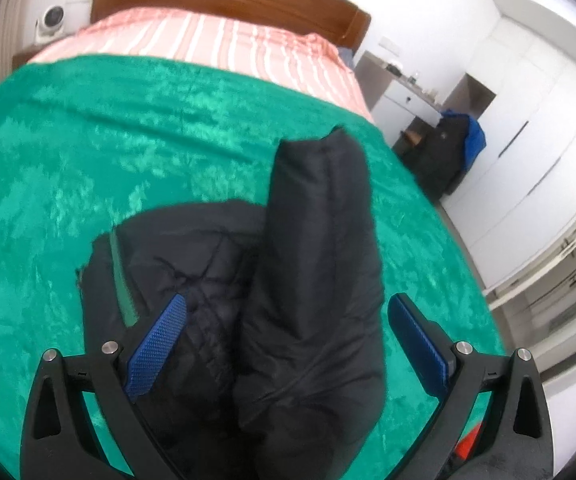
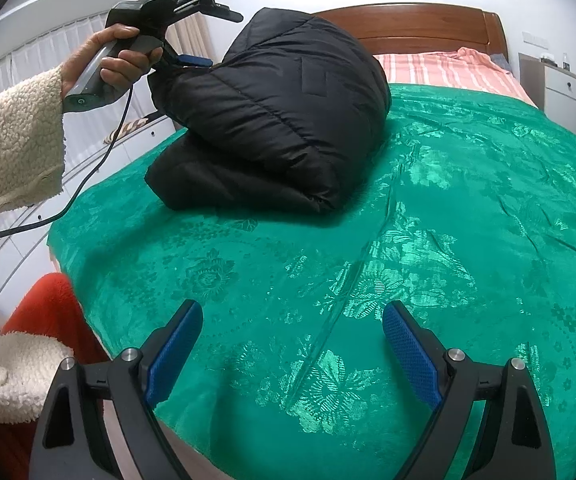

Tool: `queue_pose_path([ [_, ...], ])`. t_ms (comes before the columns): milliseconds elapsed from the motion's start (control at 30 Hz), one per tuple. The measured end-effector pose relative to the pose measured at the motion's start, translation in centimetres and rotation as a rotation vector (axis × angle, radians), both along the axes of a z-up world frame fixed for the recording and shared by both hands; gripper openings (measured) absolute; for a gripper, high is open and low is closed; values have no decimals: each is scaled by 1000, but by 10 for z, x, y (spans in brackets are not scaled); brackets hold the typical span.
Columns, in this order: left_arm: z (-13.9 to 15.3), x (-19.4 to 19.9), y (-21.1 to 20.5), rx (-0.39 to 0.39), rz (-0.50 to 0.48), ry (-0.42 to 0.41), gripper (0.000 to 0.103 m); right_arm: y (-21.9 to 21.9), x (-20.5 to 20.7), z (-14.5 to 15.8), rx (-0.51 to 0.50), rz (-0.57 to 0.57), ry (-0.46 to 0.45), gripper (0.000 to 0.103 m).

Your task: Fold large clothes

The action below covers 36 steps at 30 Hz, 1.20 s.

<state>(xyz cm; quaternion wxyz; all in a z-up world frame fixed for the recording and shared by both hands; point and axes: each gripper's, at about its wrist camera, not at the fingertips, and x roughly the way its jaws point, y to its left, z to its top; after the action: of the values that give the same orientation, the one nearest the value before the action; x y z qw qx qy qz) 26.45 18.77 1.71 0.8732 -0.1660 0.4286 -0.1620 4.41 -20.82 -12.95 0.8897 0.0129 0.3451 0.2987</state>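
A black puffer jacket (image 2: pixel 271 120) lies folded in a thick bundle on the green bedspread (image 2: pixel 448 220). In the left wrist view the jacket (image 1: pixel 288 272) fills the space between the fingers. My left gripper (image 1: pixel 288 308) is open and hovers right over the bundle's near side; in the right wrist view it (image 2: pixel 197 60) shows at the jacket's upper left edge, held by a hand in a cream fleece sleeve. My right gripper (image 2: pixel 292 312) is open and empty, low over the bare bedspread, well in front of the jacket.
A wooden headboard (image 2: pixel 408 24) and pink striped bedding (image 2: pixel 456 68) lie beyond the green cover. A white nightstand (image 2: pixel 564 92) stands at the right of the bed, white drawers (image 2: pixel 15 248) at the left. A cable (image 2: pixel 87 184) hangs from the left gripper.
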Motion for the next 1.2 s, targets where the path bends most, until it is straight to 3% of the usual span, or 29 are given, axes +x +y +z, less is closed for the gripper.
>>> queue_pose_path([
  [67,-6,0,-5,-39,-58,9,101,3,1,0,-6,4,1,91],
  [133,-13,1,-19,37,-91,6,99,4,6,5,8,4,4,91],
  [200,-30,4,-25,126,-59,64,41,1,15,22,41,1,-15,91],
  [233,-41,6,-19,70,-52,118,24,0,20,30,50,-1,-26,91],
  [267,-50,4,-9,10,-20,136,23,-1,32,48,60,-6,-55,91],
  [433,-90,-20,29,-137,62,138,20,23,107,126,73,-9,-195,91],
  [533,-108,-31,40,-231,72,140,20,85,178,171,83,43,-238,92],
  [600,-117,-36,46,-270,78,133,21,138,225,176,51,94,-204,92],
  [700,-131,-42,54,-321,80,125,21,209,280,148,-49,113,-132,92],
  [800,-139,-46,62,-282,113,106,20,264,314,97,-158,122,-49,95],
  [900,-151,-48,74,-299,117,95,18,280,323,70,-158,114,-15,97],
  [1000,-164,-49,76,-336,115,89,18,288,319,55,-219,118,-35,99],
  [1200,-170,-49,62,-261,135,56,17,293,329,31,-251,105,-51,101],
])
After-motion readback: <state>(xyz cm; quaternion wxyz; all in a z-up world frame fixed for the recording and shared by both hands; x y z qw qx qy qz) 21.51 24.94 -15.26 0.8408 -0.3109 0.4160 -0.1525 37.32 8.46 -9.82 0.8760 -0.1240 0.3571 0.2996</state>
